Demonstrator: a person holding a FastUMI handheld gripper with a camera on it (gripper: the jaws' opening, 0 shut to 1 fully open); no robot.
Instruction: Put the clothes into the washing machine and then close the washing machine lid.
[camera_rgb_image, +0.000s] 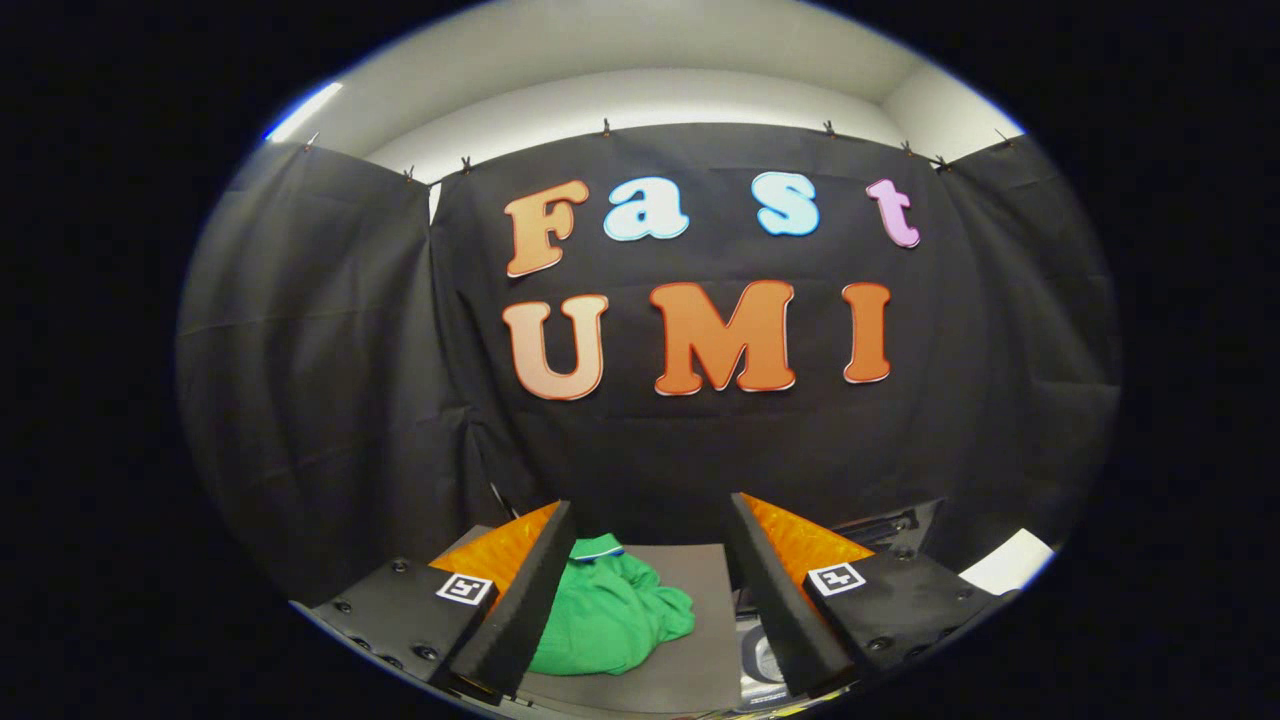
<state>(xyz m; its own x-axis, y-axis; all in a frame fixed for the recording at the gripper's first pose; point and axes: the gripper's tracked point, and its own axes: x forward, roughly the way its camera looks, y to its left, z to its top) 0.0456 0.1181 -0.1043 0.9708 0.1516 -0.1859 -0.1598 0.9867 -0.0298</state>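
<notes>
On a flat grey mat (690, 640) low in the gripper view lies a crumpled green garment (605, 615), bunched into a loose heap with folds and a paler collar edge showing at its far end. It sits toward the mat's left side, and the mat's right half is bare. The gripper (650, 600) hangs above and in front of it with its two fingers spread wide and nothing between them touching either one. The left finger (520, 610) overlaps the garment's left edge as seen from here, hiding part of the cloth; whether it touches the cloth cannot be told. The right finger (775, 600) stands well apart from the garment, over the mat's right edge. Each finger carries a small square black-and-white marker (466, 588) on its housing. Just right of the right finger's base, a grey and white rounded part (760, 665) shows, too cut off to identify. Further right, behind that finger's housing, is a dark piece of equipment (895, 525) with a slotted top edge, and beyond it a white flat surface (1010, 562). Black cloth (330, 400) hangs as the booth wall behind everything, clipped along its top edge, with a pale ceiling (640, 70) above.
</notes>
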